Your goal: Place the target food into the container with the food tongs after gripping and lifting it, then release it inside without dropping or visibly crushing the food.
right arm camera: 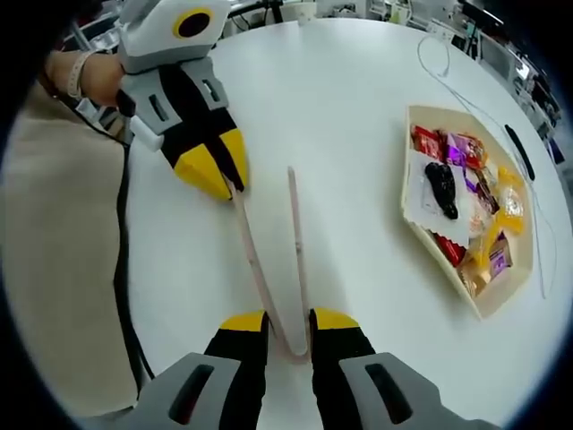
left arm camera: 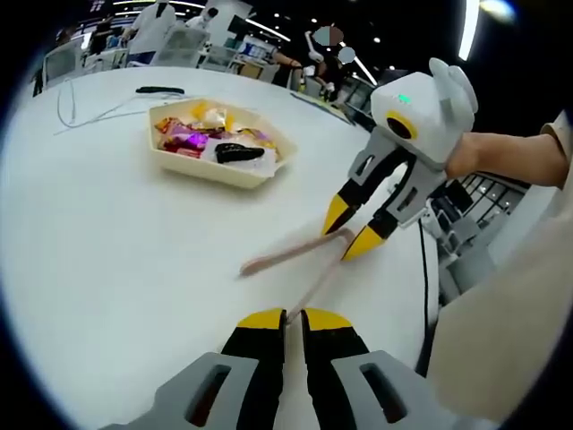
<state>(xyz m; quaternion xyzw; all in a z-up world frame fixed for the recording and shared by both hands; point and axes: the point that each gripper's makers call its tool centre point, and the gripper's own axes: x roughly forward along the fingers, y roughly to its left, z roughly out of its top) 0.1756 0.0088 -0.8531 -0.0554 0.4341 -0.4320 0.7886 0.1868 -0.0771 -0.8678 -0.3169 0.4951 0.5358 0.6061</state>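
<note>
Pink food tongs [left arm camera: 286, 255] lie spread in a V low over the white table. My left gripper [left arm camera: 294, 318] is shut on the tip of one tong arm. My right gripper [left arm camera: 351, 235] is shut on the tongs' joined end. In the right gripper view the tongs [right arm camera: 295, 242] run up from my right gripper [right arm camera: 288, 324]; one arm ends in my left gripper [right arm camera: 224, 179], the other arm's tip is free. A beige tray [left arm camera: 215, 170] beyond the tongs holds several wrapped snacks and a dark food piece [left arm camera: 237, 152] on white paper, the same dark food piece [right arm camera: 440, 190] in the tray [right arm camera: 407, 193].
A thin cable [left arm camera: 89, 115] and a black flat object [left arm camera: 159, 90] lie past the tray. The table edge [left arm camera: 423, 296] runs close on the right of the left gripper view, with a person's beige sleeve [left arm camera: 501, 313] beyond it. Chairs and people are far behind.
</note>
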